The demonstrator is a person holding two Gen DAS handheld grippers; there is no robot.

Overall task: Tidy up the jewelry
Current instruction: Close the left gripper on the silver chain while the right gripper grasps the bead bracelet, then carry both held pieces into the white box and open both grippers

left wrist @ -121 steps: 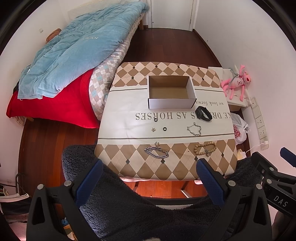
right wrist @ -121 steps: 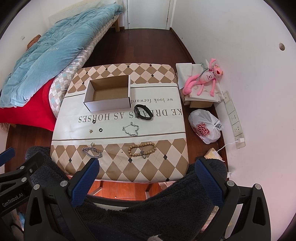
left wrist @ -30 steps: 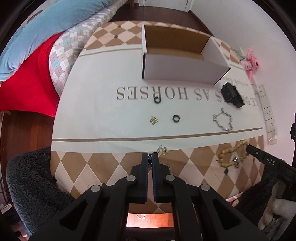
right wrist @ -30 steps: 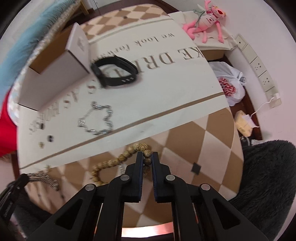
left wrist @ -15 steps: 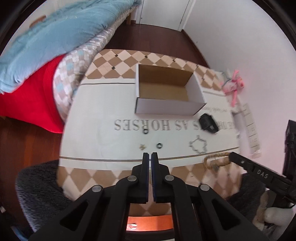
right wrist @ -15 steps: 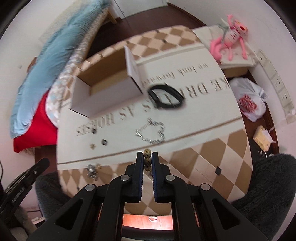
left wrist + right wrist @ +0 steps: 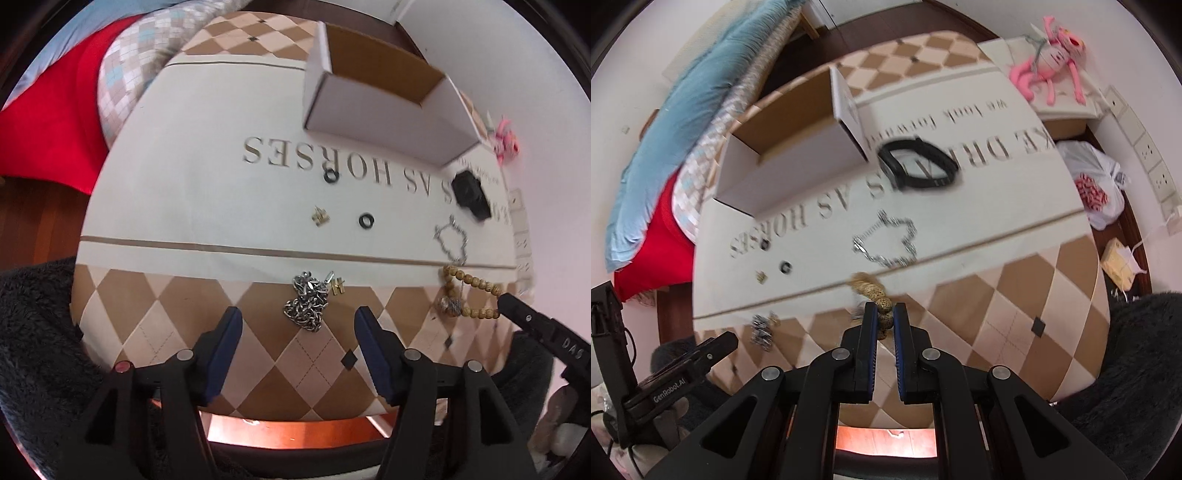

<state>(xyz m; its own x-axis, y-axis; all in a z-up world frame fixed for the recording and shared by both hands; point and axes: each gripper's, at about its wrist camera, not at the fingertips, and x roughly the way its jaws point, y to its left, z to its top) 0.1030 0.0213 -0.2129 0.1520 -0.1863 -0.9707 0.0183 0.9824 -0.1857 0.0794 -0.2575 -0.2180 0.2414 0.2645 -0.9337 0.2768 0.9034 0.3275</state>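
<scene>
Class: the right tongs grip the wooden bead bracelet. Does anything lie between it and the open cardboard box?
Yes. The silver chain bracelet and black band lie on the cloth between the right tongs with the bead bracelet and the box; lifting over clears both.

This is a bedroom in a home: a bed [image 7: 676, 155] piled with a blue quilt [image 7: 701, 85] and a red cover [image 7: 48, 99] stands beside the cloth-draped surface [image 7: 192, 192], on dark wooden floor [image 7: 33, 225], with a pink plush toy [image 7: 1052, 55] and wall sockets [image 7: 1145, 151] along the white wall.
</scene>
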